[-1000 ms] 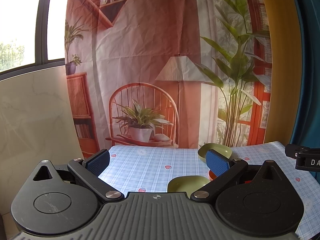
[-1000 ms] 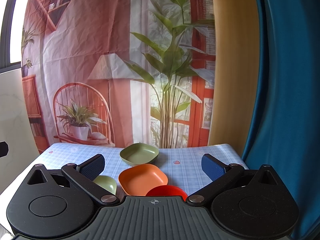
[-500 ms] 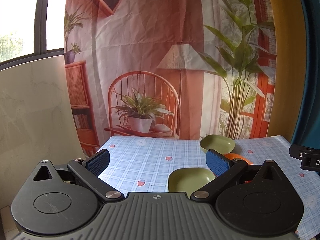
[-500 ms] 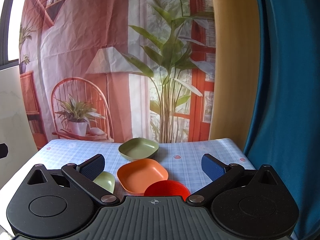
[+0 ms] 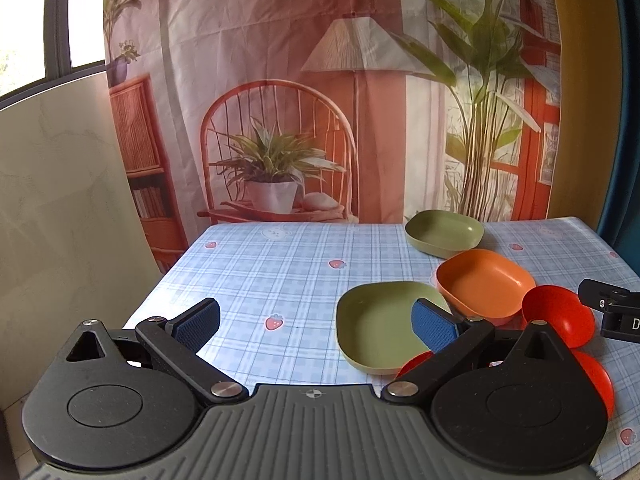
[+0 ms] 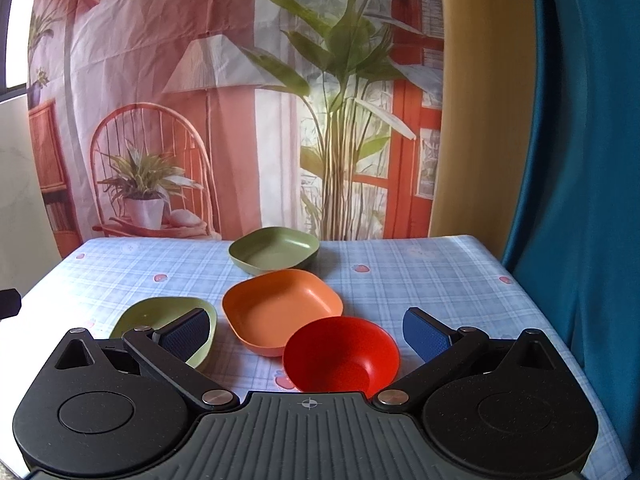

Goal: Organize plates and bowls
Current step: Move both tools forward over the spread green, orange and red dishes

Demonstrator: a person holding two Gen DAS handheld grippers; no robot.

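Two grippers, both spread wide, nothing between the fingers. Left gripper [image 5: 316,322] hovered over the near-left of the checked cloth [image 5: 280,272], right pad in front of the light green plate [image 5: 380,328]. Right gripper [image 6: 306,330] hung above the red bowl [image 6: 340,354]. Dishes in a rough diagonal — dark green bowl [image 6: 274,249] farthest, orange bowl [image 6: 280,308] just in front, touching or nearly touching the red bowl. Second red piece [image 5: 596,372] at near-right edge of left view — partly hidden, shape unclear. Printed backdrop [image 6: 200,100] behind the table.
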